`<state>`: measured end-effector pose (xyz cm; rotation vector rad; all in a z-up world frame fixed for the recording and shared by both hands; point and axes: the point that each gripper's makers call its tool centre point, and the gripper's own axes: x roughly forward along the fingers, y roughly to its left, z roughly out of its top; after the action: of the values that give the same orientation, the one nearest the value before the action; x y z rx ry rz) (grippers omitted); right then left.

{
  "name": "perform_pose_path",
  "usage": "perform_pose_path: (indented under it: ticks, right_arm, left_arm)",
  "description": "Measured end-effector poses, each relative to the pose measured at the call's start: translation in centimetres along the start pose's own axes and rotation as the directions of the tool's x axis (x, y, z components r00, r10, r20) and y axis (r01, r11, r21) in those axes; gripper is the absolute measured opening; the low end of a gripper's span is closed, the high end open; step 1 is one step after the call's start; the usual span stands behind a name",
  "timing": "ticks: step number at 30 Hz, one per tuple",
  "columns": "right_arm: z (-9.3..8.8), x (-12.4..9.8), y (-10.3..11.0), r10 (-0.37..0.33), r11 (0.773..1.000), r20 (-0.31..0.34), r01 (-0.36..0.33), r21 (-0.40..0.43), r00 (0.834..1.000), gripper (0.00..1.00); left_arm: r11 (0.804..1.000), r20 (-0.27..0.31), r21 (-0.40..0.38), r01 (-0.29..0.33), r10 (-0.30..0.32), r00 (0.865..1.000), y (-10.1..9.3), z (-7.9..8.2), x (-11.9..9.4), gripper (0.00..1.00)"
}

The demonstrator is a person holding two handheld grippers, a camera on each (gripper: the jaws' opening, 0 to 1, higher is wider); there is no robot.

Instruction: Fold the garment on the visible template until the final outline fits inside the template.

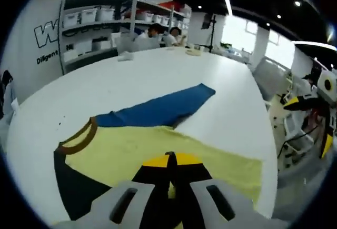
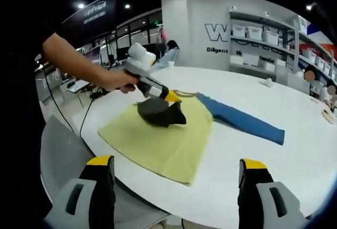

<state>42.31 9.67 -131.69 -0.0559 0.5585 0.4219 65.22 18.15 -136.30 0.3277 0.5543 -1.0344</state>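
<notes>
Wide white counter [image 2: 274,97] under everything, shelves [image 1: 100,21] behind. Yellow garment [image 2: 163,134] spread flat near counter's edge, blue sleeve [image 2: 242,118] stretched out. Left hand-held gripper [image 2: 171,100] clenched on dark sleeve [image 2: 160,112]; right hand-held gripper [image 2: 176,179] spread wide, grasping nothing.

Yellow garment [image 2: 163,137] flat on white table, blue sleeve [image 2: 242,119] outstretched, dark sleeve bunched.

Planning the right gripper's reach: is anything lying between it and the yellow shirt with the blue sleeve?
Nothing visible does: bare white table lies between the open right gripper and the yellow shirt's near edge.
</notes>
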Motion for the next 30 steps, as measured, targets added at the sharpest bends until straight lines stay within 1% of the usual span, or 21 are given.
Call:
perform_pose_path:
  ticks: [1, 2, 3, 5, 6, 7, 9, 10, 11, 13, 15, 16, 21, 25, 30]
  right_arm:
    - [0.0, -0.1, 0.0, -0.003, 1.0, -0.001, 0.003, 0.001, 1.0, 0.97]
    - [0.0, -0.1, -0.1, -0.004, 1.0, -0.001, 0.004, 0.002, 1.0, 0.97]
    - [0.0, -0.2, -0.1, -0.007, 1.0, -0.002, 0.007, 0.003, 1.0, 0.97]
    - [0.0, -0.2, -0.2, -0.009, 1.0, -0.001, 0.009, 0.004, 1.0, 0.97]
    - [-0.1, -0.2, -0.2, -0.01, 1.0, 0.0, 0.01, 0.007, 1.0, 0.97]
    - [-0.1, -0.2, -0.2, -0.01, 1.0, -0.001, 0.01, 0.008, 1.0, 0.97]
    - [-0.2, -0.1, -0.2, -0.009, 1.0, -0.002, 0.009, 0.008, 1.0, 0.97]
    - [-0.2, -0.1, -0.2, -0.007, 1.0, -0.002, 0.007, 0.009, 1.0, 0.97]
    - [-0.2, 0.0, -0.1, -0.004, 1.0, -0.001, 0.004, 0.009, 1.0, 0.97]
    - [-0.2, 0.2, 0.1, 0.002, 1.0, -0.002, -0.002, 0.006, 1.0, 0.97]
    - [-0.2, 0.3, 0.2, 0.005, 1.0, -0.001, -0.005, 0.007, 1.0, 0.97]
    - [-0.2, 0.3, 0.2, 0.006, 1.0, -0.001, -0.006, 0.008, 1.0, 0.97]
    - [-0.4, 0.0, 0.1, 0.002, 1.0, -0.005, -0.001, 0.005, 1.0, 0.97]
    - [-0.7, -0.5, -0.3, -0.01, 1.0, -0.005, 0.01, 0.015, 1.0, 0.97]
    - [-1.1, -0.9, -0.6, -0.025, 0.999, -0.008, 0.025, 0.031, 1.0, 0.97]
  left_arm:
    - [1.0, -0.013, 0.011, 0.003, -0.003, 1.0, 0.0, -0.3, 0.2, 0.05]
    - [1.0, -0.024, -0.002, 0.018, -0.018, 1.0, -0.3, -0.6, 0.3, 0.05]
    - [1.0, -0.02, -0.006, 0.014, -0.014, 1.0, -0.2, -0.7, 0.3, 0.07]
    - [1.0, -0.027, -0.016, 0.012, -0.012, 1.0, -0.2, -1.1, 0.2, 0.16]
    - [1.0, -0.037, -0.021, -0.003, 0.003, 0.999, 0.0, -1.4, 0.1, 0.2]
    - [1.0, -0.035, -0.021, -0.006, 0.006, 0.999, -0.1, -1.5, -0.1, 0.23]
    - [1.0, -0.027, -0.017, -0.002, 0.001, 1.0, -0.5, -1.6, -0.4, 0.23]
    - [1.0, -0.029, -0.005, 0.009, -0.009, 1.0, -0.9, -1.8, -0.5, 0.2]
    - [0.998, -0.031, 0.045, 0.042, -0.04, 0.999, -1.7, -1.9, -0.5, 0.19]
    - [0.99, -0.055, 0.117, 0.075, -0.069, 0.996, -3.0, -2.7, -0.5, 0.17]
    - [0.986, -0.083, 0.144, 0.089, -0.077, 0.994, -3.6, -3.5, -0.2, 0.18]
    - [0.985, -0.085, 0.151, 0.086, -0.073, 0.994, -3.8, -3.7, 0.0, 0.19]
    - [0.987, -0.11, 0.139, 0.076, -0.061, 0.992, -3.3, -4.4, 0.9, 0.22]
    - [0.983, -0.118, 0.174, 0.065, -0.044, 0.992, -2.9, -4.6, 1.6, 0.23]
    - [0.985, -0.138, 0.166, 0.054, -0.031, 0.99, -2.2, -4.9, 2.9, 0.25]
